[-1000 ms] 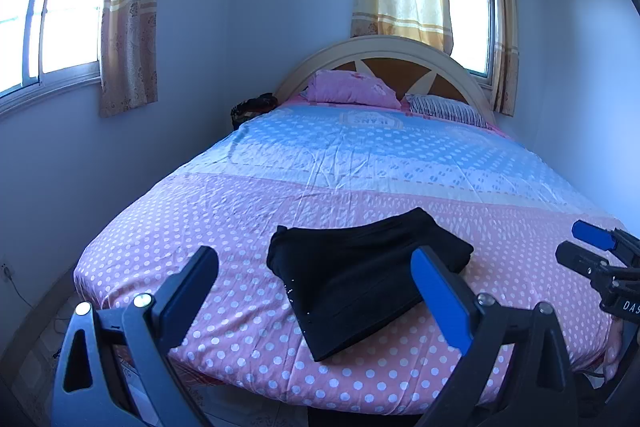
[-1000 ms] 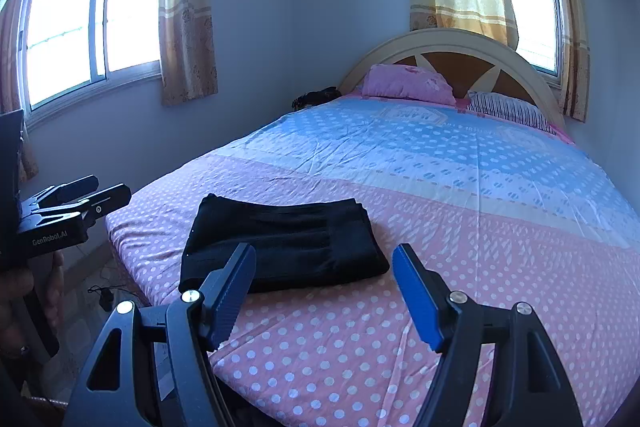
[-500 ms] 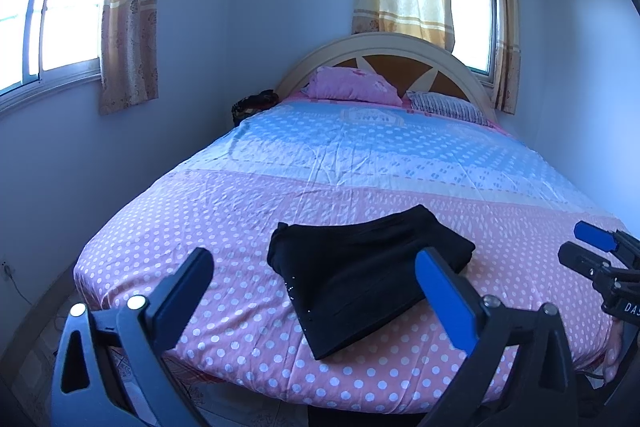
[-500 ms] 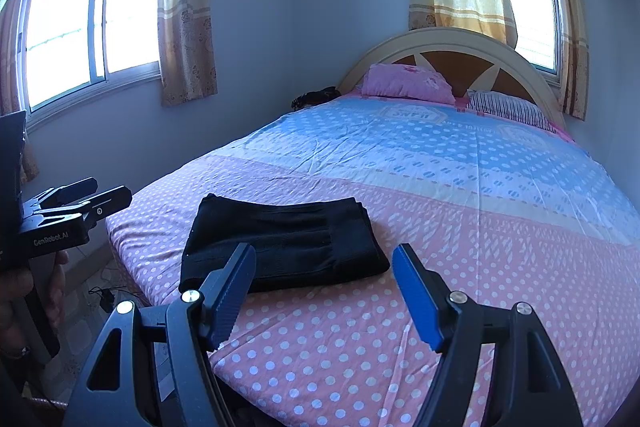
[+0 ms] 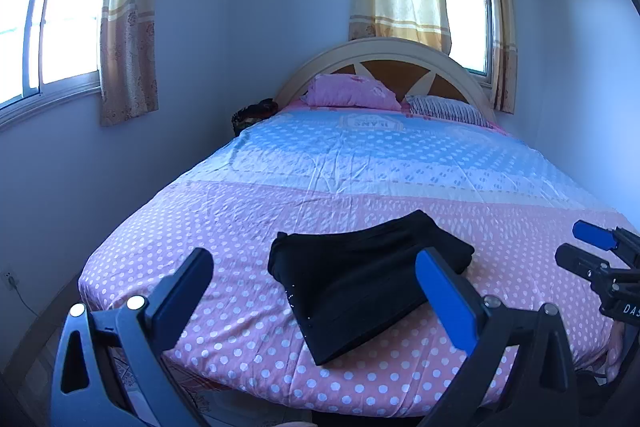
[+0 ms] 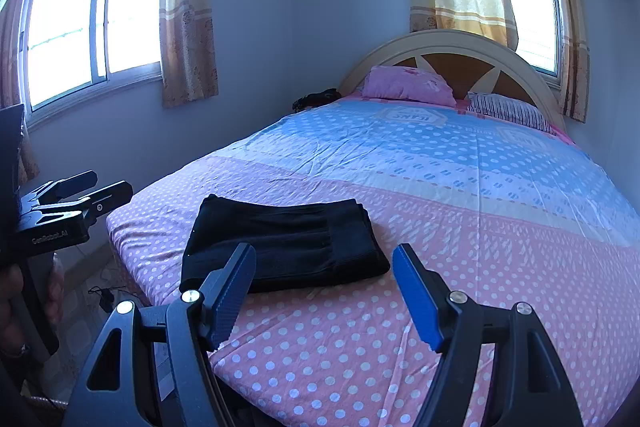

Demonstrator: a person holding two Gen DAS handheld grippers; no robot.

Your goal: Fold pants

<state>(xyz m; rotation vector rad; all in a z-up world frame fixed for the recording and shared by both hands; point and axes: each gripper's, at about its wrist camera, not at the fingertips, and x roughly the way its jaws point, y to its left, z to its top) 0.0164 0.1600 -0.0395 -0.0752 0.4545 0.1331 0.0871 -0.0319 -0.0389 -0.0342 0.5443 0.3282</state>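
Observation:
Black pants [image 5: 360, 279] [image 6: 288, 247] lie folded into a flat rectangle on the pink dotted foot of the bed [image 5: 224, 223] [image 6: 460, 267]. My left gripper [image 5: 314, 277] hovers open above the bed's near edge, with the pants seen between its fingers but farther off. My right gripper [image 6: 324, 267] is open too, held back from the bed with the pants ahead and to its left. Neither holds anything. Each gripper shows at the edge of the other's view: the right gripper [image 5: 592, 251], the left gripper [image 6: 80, 195].
Two pillows [image 5: 352, 95] lean on the round headboard [image 5: 384, 51]. A dark bundle [image 5: 252, 113] sits by the wall at the bed's far left corner. Curtained windows [image 6: 80, 27] are on the left and back walls. A cable [image 6: 108, 295] lies on the floor.
The left wrist view has dipped slightly, its fingers sitting a little lower in frame. The pants and the right gripper have not moved.

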